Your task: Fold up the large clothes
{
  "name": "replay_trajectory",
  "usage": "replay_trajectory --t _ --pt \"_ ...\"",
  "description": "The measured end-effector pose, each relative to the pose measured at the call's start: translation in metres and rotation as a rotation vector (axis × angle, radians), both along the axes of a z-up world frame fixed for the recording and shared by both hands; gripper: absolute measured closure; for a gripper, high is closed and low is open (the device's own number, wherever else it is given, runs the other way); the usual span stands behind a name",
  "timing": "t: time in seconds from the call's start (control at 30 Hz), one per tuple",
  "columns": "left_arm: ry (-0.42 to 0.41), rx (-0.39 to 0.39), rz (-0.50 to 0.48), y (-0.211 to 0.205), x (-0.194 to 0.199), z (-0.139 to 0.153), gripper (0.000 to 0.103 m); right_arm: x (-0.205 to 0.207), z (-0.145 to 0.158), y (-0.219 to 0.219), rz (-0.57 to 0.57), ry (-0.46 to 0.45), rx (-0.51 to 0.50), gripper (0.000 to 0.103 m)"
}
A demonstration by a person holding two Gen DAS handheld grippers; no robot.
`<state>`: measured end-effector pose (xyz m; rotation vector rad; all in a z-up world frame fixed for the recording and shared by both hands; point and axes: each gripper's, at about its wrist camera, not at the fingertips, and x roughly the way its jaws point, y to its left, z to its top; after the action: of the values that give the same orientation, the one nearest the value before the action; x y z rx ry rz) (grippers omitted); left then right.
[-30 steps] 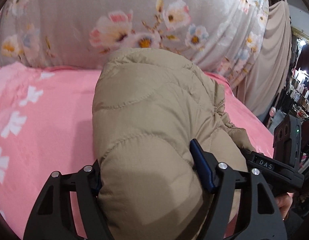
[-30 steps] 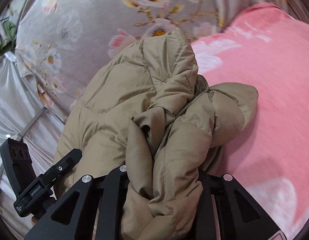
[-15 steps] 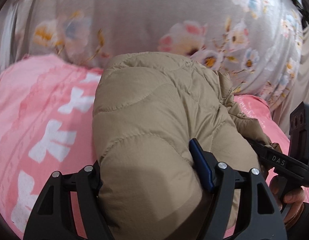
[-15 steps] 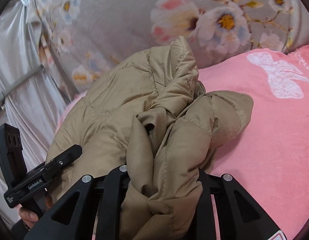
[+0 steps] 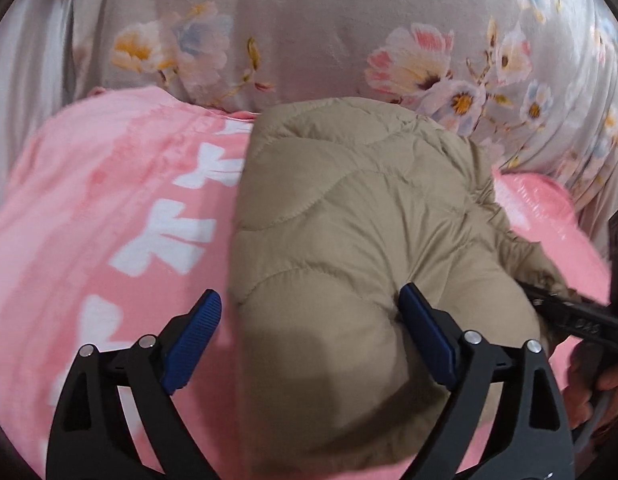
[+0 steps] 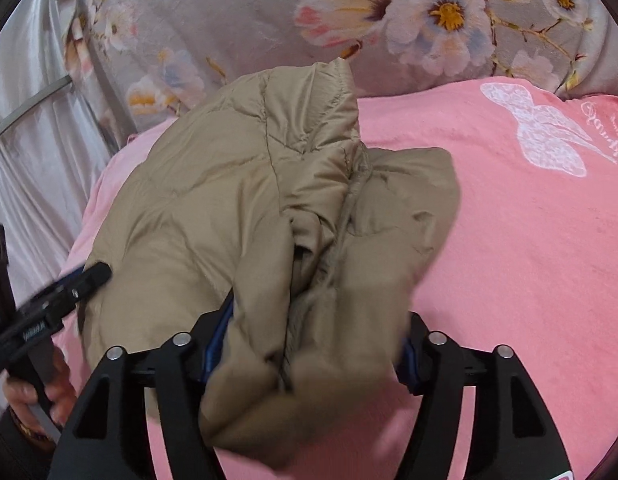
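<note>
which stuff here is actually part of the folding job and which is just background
Part of the job:
- tan puffer jacket, bundled on the bed
- left hand-held gripper, jaws just opening, left pad clear of the jacket
- right hand-held gripper, jaws just opening, jacket between them

Just there:
- pink blanket
- floral bedding

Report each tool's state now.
Left tool: open, just widened, left pad clear of the tan puffer jacket.
Right tool: just been opening; jacket between its pads, grip unclear.
</note>
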<state>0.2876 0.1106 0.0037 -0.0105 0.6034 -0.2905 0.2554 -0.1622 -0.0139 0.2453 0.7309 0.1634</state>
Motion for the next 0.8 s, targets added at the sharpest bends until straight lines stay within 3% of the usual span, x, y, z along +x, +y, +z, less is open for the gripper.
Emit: replay_trajectory --t 0.1,0.13,0.17,0.23,0.33,0.4,0.47,0.57,0.8 --pt "0.009 0.123 0.054 0.005 -0.021 0.017 0.014 -0.034 0.013 -0.014 -0.015 0.034 -0.036 0.040" --pt "0.014 0.170 0.081 0.006 -0.028 0.026 0.014 -0.042 0.018 -0.016 -0.019 0.029 -0.043 0.058" --pt "0.018 0.192 0.098 0.007 -0.031 0.032 0.014 -0.049 0.029 -0.016 -0.020 0.020 -0.054 0.086" --pt "0.014 0.222 0.135 0.001 -0.038 0.052 0.014 -0.050 0.046 -0.009 -0.020 0.021 -0.051 0.099" --pt "0.019 0.212 0.155 -0.021 -0.037 0.073 0.014 -0.036 0.064 0.015 -0.025 0.025 -0.083 0.102" --pt "0.038 0.241 0.160 -0.041 -0.029 0.070 0.014 -0.022 0.061 0.032 -0.048 0.046 -0.127 0.102" --pt "0.086 0.285 0.185 -0.057 -0.015 0.053 0.014 -0.007 0.041 0.039 -0.059 0.130 -0.105 0.102" --pt "0.177 0.246 0.183 -0.061 0.000 0.026 0.014 0.000 0.014 0.035 -0.077 0.192 -0.052 0.103" --pt "0.196 0.184 0.211 -0.055 0.003 -0.010 0.007 0.005 -0.009 0.033 -0.066 0.214 -0.024 0.103"
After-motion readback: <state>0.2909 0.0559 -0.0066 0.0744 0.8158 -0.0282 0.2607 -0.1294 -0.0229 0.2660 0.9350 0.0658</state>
